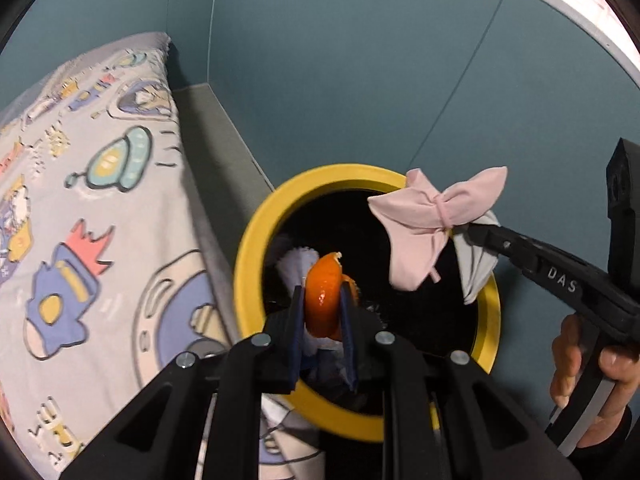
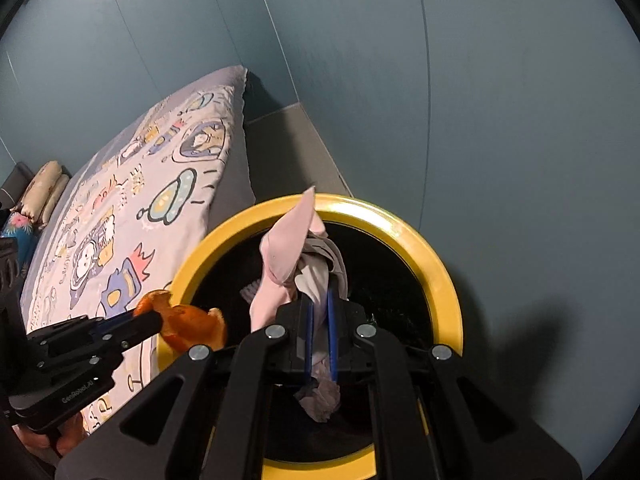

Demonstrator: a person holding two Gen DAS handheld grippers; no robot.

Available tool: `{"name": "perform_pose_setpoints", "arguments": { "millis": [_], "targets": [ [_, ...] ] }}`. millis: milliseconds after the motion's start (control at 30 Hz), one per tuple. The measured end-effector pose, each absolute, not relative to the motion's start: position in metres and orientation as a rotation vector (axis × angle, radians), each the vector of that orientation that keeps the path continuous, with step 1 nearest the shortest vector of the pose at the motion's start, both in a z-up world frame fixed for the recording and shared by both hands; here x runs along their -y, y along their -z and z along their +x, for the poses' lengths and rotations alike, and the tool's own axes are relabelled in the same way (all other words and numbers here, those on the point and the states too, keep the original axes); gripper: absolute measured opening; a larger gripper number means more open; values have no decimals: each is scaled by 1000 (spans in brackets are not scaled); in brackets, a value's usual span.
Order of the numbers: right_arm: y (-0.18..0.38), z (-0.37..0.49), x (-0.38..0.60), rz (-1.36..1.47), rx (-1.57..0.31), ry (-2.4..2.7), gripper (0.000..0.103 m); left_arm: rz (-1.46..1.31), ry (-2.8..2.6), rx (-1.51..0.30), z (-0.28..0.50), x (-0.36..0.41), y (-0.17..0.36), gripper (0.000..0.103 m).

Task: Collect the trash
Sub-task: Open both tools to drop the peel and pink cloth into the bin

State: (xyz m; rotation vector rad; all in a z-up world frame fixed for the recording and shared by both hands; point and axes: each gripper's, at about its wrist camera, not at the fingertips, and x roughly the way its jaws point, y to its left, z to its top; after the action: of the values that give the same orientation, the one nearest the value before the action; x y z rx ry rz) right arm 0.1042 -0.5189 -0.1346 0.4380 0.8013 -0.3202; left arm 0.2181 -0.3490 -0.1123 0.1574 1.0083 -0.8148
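Two hand-held grippers over round black bin with yellow rim (image 1: 256,240). Beside bin: bed under grey cartoon-print cover (image 1: 92,208), against teal panelled wall (image 1: 360,60). Above bin mouth, right side: right gripper (image 2: 319,300) clenched on crumpled pink and grey cloth (image 1: 428,220). Above bin's near rim: left gripper (image 1: 323,300) clamped on curled orange peel (image 1: 322,292). Inside bin: white crumpled tissue (image 1: 294,262).

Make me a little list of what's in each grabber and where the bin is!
left gripper: shut on orange peel
right gripper: shut on pink and grey cloth bundle
bin: yellow-rimmed bin, black inside, below both grippers
already in bin: something white, too unclear to name
beside bin: bed with cartoon-print sheet
behind: blue-green wall
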Motion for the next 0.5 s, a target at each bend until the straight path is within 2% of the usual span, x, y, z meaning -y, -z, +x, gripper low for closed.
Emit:
{"name": "perform_pose_setpoints", "arguments": {
  "millis": [133, 200, 233, 267, 300, 333, 367, 500],
  "targets": [
    [137, 108, 520, 434, -824, 325, 6, 97, 803, -1053, 227, 353, 120, 21],
    [137, 108, 521, 432, -832, 334, 7, 58, 800, -1079, 233, 351, 122, 28],
    [138, 109, 521, 434, -835, 337, 9, 47, 799, -1080, 234, 351, 121, 36],
    [137, 110, 521, 437, -835, 344, 14, 37, 800, -1078, 235, 348, 120, 43],
    [137, 109, 522, 440, -833, 353, 18, 27, 791, -1063, 235, 345, 117, 54],
    [136, 109, 523, 442, -831, 364, 32, 23, 786, -1051, 237, 344, 115, 60],
    [135, 107, 524, 451, -822, 376, 42, 23, 783, -1034, 237, 342, 112, 61],
    [123, 99, 522, 444, -794, 391, 44, -15, 780, -1016, 239, 325, 100, 62]
  ]
}}
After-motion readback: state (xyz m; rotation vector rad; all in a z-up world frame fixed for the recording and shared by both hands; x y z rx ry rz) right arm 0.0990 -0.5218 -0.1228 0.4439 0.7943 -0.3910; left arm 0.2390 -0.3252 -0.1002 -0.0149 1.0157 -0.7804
